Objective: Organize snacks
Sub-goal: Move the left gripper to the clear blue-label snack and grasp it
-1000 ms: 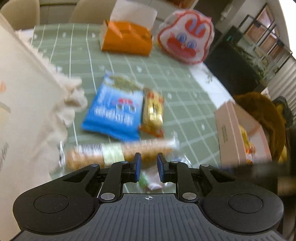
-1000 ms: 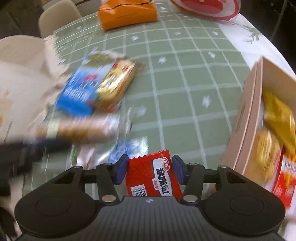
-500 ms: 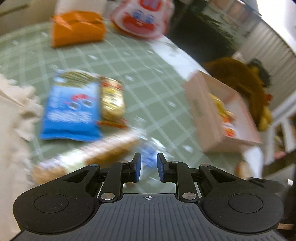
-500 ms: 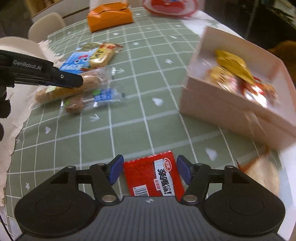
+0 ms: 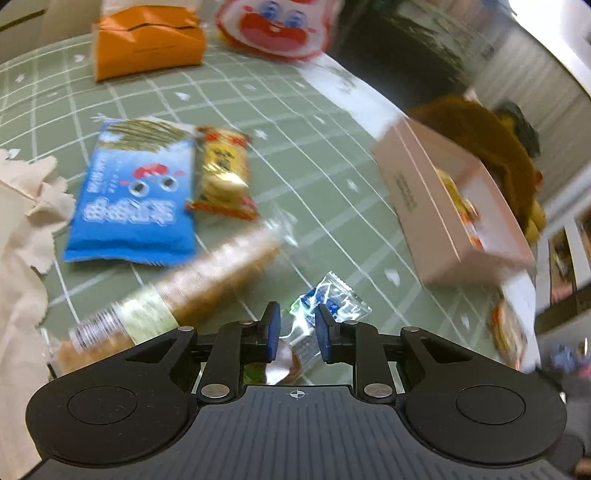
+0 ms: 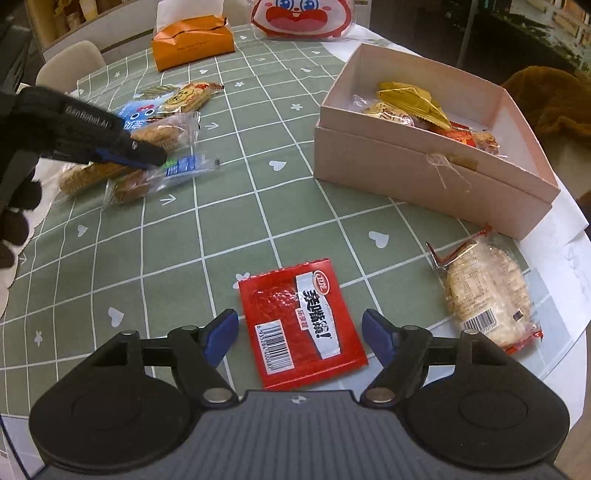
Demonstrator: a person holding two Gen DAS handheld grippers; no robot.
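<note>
Tilting downward, right claw (just opening) straddling red packet, untouched.

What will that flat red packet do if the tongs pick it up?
The red packet looks thin and flat, so it would probably feel light and flop at the edges. Its shiny foil may be slippery. Lying flat on the tablecloth, it shouldn't roll.

We see a round table under a green checked cloth. On it lie a red packet, a clear-wrapped cracker pack, an open pink box, an orange box, a rabbit-face bag, a blue packet, a yellow biscuit pack, a long biscuit sleeve and a small clear-wrapped snack.
</note>
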